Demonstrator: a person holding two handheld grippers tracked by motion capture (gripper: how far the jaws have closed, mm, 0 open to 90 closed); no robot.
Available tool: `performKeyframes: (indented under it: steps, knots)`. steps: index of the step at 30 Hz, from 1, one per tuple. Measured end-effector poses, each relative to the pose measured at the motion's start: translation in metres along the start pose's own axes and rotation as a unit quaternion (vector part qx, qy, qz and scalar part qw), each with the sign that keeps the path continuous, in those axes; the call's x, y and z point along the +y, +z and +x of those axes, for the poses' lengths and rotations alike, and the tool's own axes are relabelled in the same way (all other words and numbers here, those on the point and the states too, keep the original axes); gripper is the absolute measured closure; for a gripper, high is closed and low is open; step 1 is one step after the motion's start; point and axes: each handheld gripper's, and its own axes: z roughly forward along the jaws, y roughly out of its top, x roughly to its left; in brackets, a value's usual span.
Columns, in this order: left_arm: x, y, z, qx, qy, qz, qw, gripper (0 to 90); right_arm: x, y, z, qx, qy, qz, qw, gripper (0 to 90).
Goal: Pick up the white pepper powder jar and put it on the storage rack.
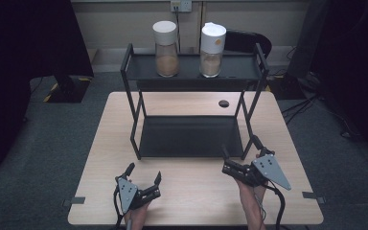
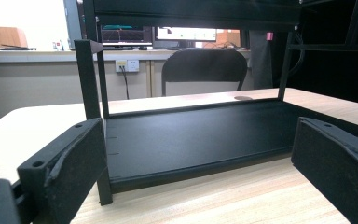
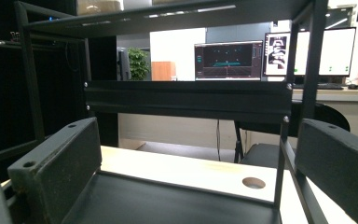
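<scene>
Two lidded jars are standing upright on the rack's (image 1: 256, 64) top shelf, the left jar (image 1: 166, 48) well apart from the right jar (image 1: 212, 49). Both grippers are hovering low at the near table (image 1: 100, 143) edge, jaws spread wide and holding nothing. The jars are lying forward and above both. The right gripper (image 1: 239, 154) is sitting just at the rack's front right post, nearer the right jar; the left gripper (image 1: 143, 173) is waiting farther back. Judgement: the right one is better placed to reach up first.

Two jars (image 1: 166, 48) on rack (image 1: 191, 136) top; rack mid-table (image 1: 196, 196).
</scene>
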Motion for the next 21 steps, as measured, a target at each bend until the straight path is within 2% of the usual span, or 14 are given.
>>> performKeyframes:
  steps: [9,14,21]
  knots:
    - [0.0,0.0,0.0,0.0,0.0,0.0,1.0,2.6,-0.014,-0.01,-0.002,-0.006,0.008,0.015,0.9998,0.0]
    - [0.0,0.0,0.0,0.0,0.0,0.0,1.0,2.6,-0.021,-0.014,-0.004,-0.006,0.005,0.025,0.9996,0.0]
    - [0.0,0.0,0.0,0.0,0.0,0.0,1.0,2.6,-0.031,-0.021,-0.004,-0.018,0.012,0.032,0.9993,0.0]
